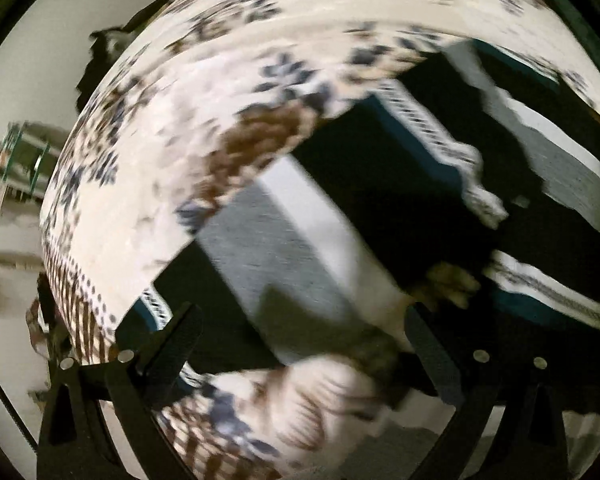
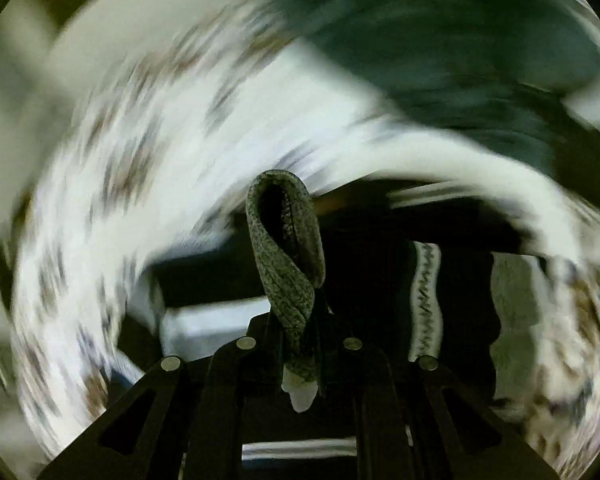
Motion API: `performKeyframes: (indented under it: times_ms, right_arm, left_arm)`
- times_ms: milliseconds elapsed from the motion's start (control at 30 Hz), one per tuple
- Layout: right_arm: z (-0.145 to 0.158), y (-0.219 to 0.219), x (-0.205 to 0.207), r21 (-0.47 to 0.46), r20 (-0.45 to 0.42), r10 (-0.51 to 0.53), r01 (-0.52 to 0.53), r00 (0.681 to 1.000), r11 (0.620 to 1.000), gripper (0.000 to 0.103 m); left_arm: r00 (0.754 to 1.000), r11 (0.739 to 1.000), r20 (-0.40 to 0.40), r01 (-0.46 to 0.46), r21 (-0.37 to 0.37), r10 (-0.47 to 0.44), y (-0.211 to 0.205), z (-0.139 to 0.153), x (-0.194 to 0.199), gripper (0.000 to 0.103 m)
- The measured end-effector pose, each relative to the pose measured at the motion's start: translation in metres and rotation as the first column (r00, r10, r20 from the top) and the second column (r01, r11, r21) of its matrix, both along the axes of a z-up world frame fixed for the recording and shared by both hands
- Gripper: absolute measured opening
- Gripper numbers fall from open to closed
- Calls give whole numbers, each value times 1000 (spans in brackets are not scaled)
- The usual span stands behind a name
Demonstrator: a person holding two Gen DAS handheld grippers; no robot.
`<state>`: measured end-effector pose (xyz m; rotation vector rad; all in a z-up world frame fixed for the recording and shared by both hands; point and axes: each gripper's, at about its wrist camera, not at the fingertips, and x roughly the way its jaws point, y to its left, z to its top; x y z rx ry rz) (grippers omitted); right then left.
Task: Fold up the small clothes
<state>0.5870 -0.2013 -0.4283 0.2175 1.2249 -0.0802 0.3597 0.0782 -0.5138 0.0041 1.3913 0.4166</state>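
Now we see the patterned bedspread [image 1: 148, 168] under the striped garment [image 1: 340, 208], whose stripes run diagonally ahead of our left gripper [image 1: 300, 344], which is spread wide and empty. Our right gripper [image 2: 300, 344] is nearer, clamped on the garment's grey hem [image 2: 288, 248].

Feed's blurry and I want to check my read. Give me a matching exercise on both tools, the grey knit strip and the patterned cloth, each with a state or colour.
Things:
1. left tool
2. right tool
3. grey knit strip
4. patterned cloth

States:
A. pinched, standing in a loop
B. open
C. white, brown and blue
D. shut

Pairs: 1-B, 2-D, 3-A, 4-C
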Motion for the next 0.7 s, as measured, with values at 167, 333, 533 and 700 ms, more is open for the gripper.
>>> performKeyframes:
  times_ms: [167,333,533,700]
  right_arm:
    - [-72,137,2,-109,-118,257,-269,959,957,11]
    - [-98,191,-10,-148,-172,332,-357,928,922,12]
    - [-88,158,-20,119,-192,293,-274,937,954,41]
    - [-53,80,-75,284,-155,166,-117,974,952,63]
  left_arm:
    - [998,998,-3,-66,-3,66,41,-7,-4,103]
    - [995,995,-8,-95,-9,95,69,-13,-8,103]
    - [994,993,5,-110,-49,110,95,-1,-21,103]
    - [976,963,13,-213,-167,218,140,23,-62,103]
